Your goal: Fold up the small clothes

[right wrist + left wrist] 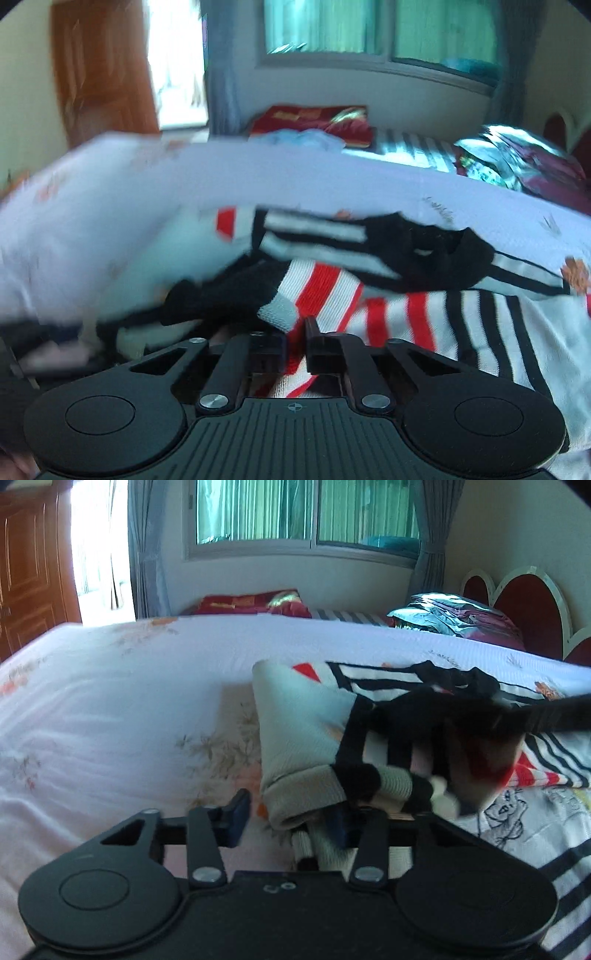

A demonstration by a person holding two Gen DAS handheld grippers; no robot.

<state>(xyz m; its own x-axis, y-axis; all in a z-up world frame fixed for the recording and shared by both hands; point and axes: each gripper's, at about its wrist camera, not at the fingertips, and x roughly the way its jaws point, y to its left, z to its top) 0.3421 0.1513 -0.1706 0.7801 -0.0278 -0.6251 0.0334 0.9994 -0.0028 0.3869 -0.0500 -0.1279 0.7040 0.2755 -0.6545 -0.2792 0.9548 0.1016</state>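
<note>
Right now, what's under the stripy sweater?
The stripy sweater lies on the flowery bedsheet, which shows all around it. Whatever sits directly beneath its folds is covered.

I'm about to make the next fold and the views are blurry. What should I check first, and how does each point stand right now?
1. Right tongs gripping the garment: ok, shut on red-striped cloth.
2. Left tongs gripping the hem: not ok, the left pad stands clear of it.
3. Garment lying flat: not ok, it is bunched and partly rolled over.
4. Sheet beside the garment free for the fold: ok.
5. Far edges lined up: cannot tell, too blurred.
</note>
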